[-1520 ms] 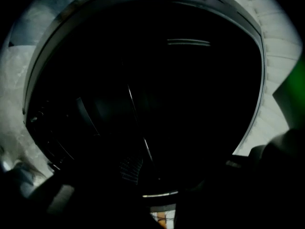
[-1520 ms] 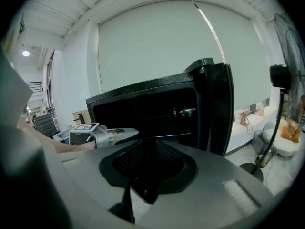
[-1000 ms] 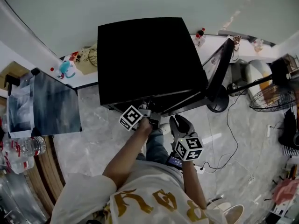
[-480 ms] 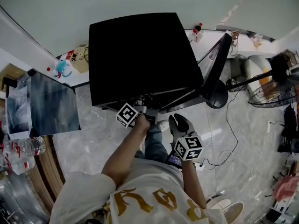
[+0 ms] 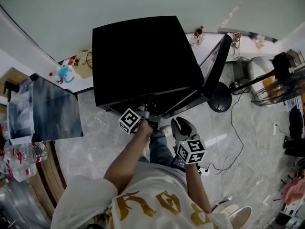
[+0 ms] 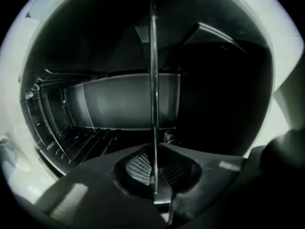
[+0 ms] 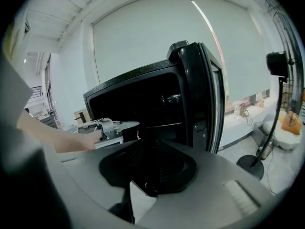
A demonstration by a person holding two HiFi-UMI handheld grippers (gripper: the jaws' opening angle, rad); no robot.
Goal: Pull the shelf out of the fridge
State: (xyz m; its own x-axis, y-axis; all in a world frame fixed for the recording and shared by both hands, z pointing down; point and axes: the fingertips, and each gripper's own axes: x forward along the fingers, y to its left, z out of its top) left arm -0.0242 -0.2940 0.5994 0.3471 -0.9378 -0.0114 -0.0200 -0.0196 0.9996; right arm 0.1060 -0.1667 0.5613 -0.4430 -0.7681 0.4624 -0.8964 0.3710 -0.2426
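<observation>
A black fridge (image 5: 143,56) stands in front of me with its door (image 5: 214,66) swung open to the right. My left gripper (image 5: 150,119) reaches into the fridge's front opening. In the left gripper view the shelf (image 6: 153,80) shows edge-on as a thin upright line, and my left gripper (image 6: 153,168) is shut on its front edge. Ribbed side walls (image 6: 57,123) of the fridge interior lie beyond. My right gripper (image 5: 183,128) hangs back below the opening, apart from the fridge, jaws shut with nothing between them. The right gripper view shows the fridge (image 7: 143,99), its door (image 7: 205,89) and the left gripper (image 7: 107,128).
A standing fan (image 5: 281,80) with a round base (image 5: 219,101) is right of the door. A cable (image 5: 233,123) runs over the marble floor to a power strip (image 5: 206,171). Bottles (image 5: 24,151) and a dark panel (image 5: 52,109) sit at the left.
The head view has shifted slightly. My left gripper stays at the fridge front, holding the shelf edge, and the right gripper has hardly moved.
</observation>
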